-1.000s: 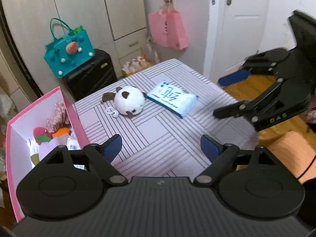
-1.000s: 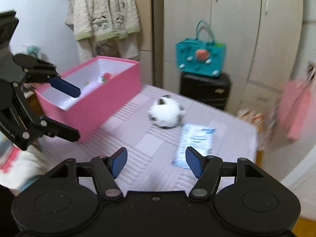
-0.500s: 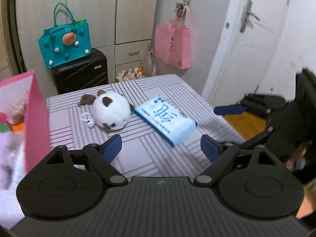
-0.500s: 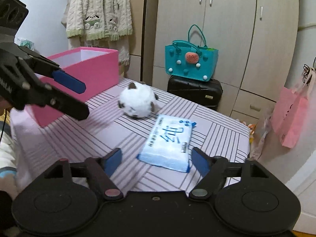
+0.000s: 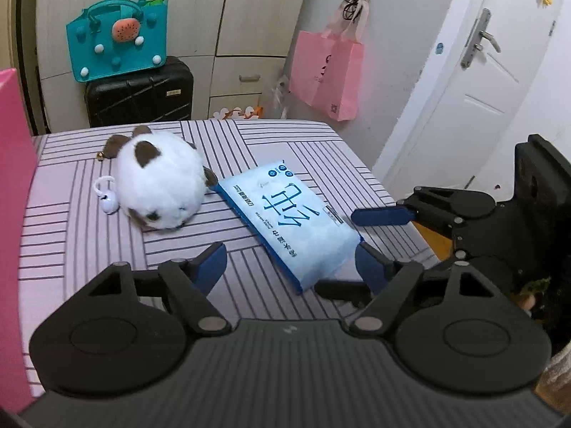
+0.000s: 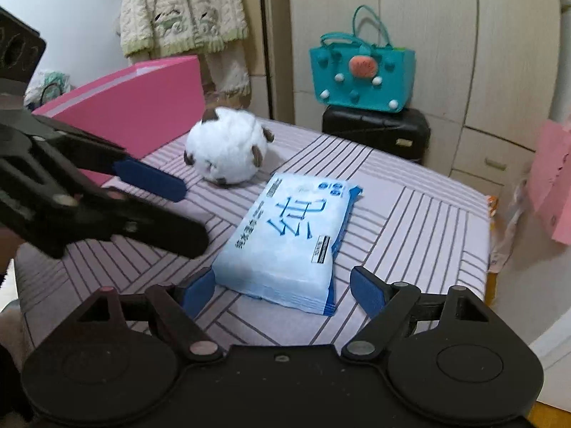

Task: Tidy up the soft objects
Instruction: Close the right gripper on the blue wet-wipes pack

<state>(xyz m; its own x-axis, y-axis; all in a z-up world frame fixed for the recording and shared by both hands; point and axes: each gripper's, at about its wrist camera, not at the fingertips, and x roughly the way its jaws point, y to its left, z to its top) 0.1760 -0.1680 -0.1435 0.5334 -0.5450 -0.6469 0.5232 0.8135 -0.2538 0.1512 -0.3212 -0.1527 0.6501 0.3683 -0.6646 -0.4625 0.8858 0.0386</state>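
Note:
A blue tissue pack (image 5: 291, 219) (image 6: 291, 235) lies flat on the striped table (image 5: 78, 242). A round white plush with brown ears (image 5: 158, 178) (image 6: 226, 149) sits just beyond it. A pink box (image 6: 139, 103) stands at the table's left; its side (image 5: 14, 185) fills the left edge of the left wrist view. My right gripper (image 6: 282, 290) is open, its fingers either side of the pack's near end. My left gripper (image 5: 291, 265) is open and empty, low over the table near the pack's other end. Each gripper shows in the other's view (image 5: 378, 239) (image 6: 171, 214).
A teal handbag (image 5: 116, 48) sits on a black suitcase (image 5: 139, 94) behind the table. A pink paper bag (image 5: 326, 76) hangs on the wall beside a white door (image 5: 478, 82). A cream knitted garment (image 6: 182, 10) hangs behind the pink box. A small white keyring (image 5: 107, 199) lies by the plush.
Both grippers have moved in towards the tissue pack. The right gripper now straddles its near end. The left view has swung right, away from the pink box.

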